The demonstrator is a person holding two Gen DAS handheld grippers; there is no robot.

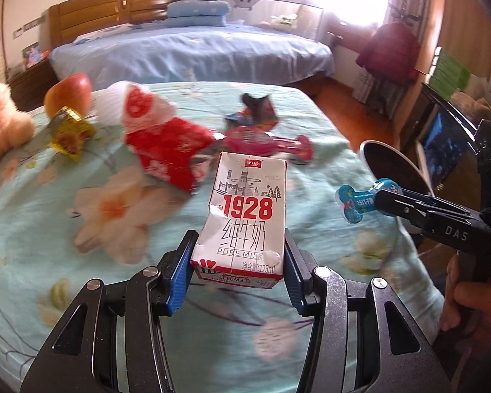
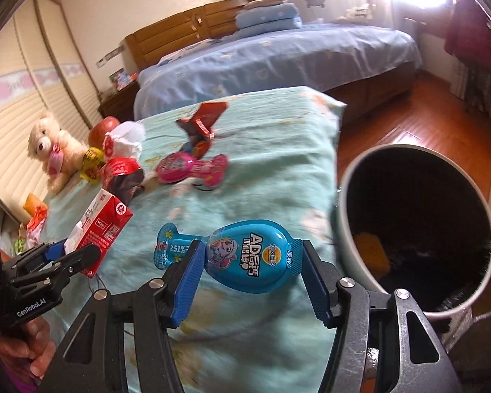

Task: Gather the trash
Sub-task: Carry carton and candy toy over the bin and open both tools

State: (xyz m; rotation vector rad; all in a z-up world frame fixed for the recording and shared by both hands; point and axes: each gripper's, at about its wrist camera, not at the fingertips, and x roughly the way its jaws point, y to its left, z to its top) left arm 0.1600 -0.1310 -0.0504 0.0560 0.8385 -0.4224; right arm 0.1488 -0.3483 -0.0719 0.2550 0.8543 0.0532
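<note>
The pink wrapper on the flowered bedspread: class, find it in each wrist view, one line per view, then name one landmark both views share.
Left wrist view: the pink wrapper lies upper centre, just beyond the milk carton gripped by the left gripper.
Right wrist view: it lies left of centre, beyond the blue wrapper.
Shared landmark: the trash bin off the bed's right edge.

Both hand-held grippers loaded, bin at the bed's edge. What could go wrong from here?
1. The left hand-held gripper holds the dented milk carton only near its base; it may tip out.
2. The right hand-held gripper pinches the blue packet by its edges; the packet may buckle and slip.
3. Both loads are over the bed, short of the bin; an early release lands on the bedding.
</note>
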